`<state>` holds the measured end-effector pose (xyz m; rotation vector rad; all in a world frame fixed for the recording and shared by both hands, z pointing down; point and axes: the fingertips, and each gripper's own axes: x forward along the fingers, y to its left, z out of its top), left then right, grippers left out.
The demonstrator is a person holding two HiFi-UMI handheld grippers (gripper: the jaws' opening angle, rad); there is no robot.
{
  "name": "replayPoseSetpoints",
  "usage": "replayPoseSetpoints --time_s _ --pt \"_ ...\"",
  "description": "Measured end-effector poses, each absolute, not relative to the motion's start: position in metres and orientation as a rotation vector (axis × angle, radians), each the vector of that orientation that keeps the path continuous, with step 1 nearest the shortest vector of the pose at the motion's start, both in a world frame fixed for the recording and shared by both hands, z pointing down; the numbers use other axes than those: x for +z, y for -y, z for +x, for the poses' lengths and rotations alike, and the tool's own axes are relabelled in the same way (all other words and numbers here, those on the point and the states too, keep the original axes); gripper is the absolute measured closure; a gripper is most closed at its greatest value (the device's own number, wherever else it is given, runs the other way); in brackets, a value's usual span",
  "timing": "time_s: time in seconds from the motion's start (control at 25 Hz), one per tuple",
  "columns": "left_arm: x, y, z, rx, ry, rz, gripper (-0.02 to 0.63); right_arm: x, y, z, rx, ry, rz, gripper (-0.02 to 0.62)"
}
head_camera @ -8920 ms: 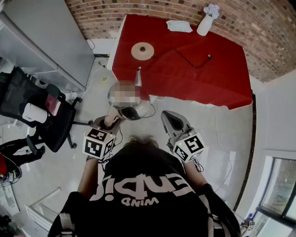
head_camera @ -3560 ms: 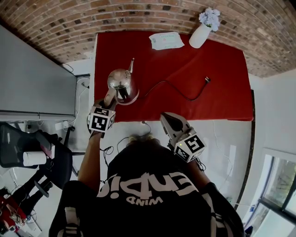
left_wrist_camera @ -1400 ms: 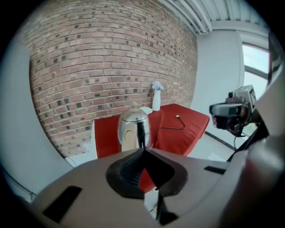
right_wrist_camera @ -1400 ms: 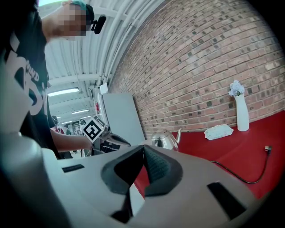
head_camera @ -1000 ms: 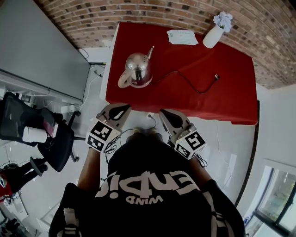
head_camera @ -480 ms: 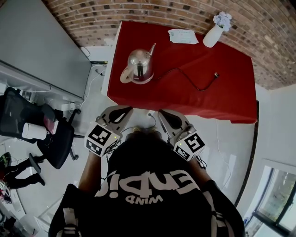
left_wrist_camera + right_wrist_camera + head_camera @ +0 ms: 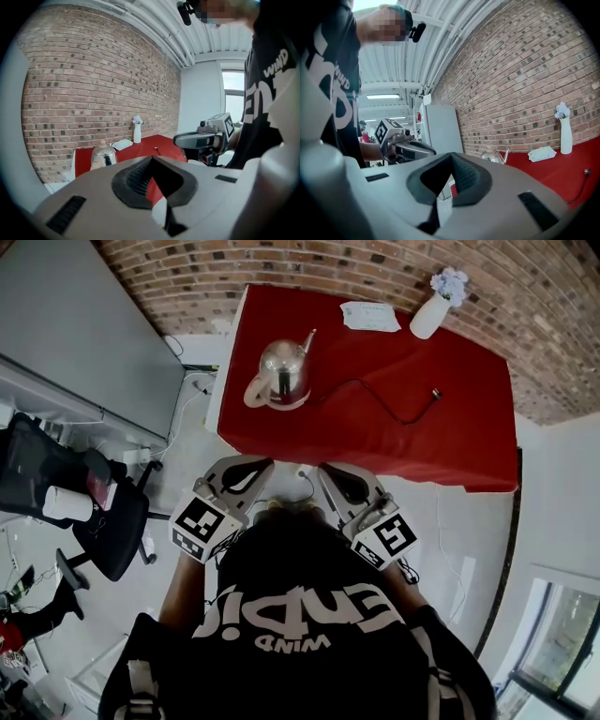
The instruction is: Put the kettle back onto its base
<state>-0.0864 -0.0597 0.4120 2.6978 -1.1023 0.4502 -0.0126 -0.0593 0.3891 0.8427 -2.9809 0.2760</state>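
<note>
A shiny steel kettle (image 7: 281, 376) stands upright on the red table (image 7: 450, 446), near its left front corner; its base is hidden beneath it. The kettle also shows small in the left gripper view (image 7: 103, 155) and the right gripper view (image 7: 494, 157). My left gripper (image 7: 265, 463) and right gripper (image 7: 323, 468) hang side by side in front of my chest, short of the table's front edge and well apart from the kettle. Both are shut with nothing between the jaws, as each one's own view confirms (image 7: 151, 159) (image 7: 451, 155).
A white vase with flowers (image 7: 429, 310) and a folded paper (image 7: 371, 317) sit at the table's far edge by the brick wall. A black cable (image 7: 394, 404) snakes across the cloth. An office chair (image 7: 66, 493) and a grey cabinet (image 7: 84, 324) stand to the left.
Earlier my left gripper carried the kettle to the table and let it go there. In the last second both shut grippers drew slightly back and up; the kettle stayed put.
</note>
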Motion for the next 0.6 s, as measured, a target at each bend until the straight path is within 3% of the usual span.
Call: replayPoseSetpoints --time_s 0.6 --pt "0.4068 0.0614 -0.0831 0.449 1.098 2.718 0.597 0.3927 0.0651 -0.0138 0.284 2.979 0.801 0.575"
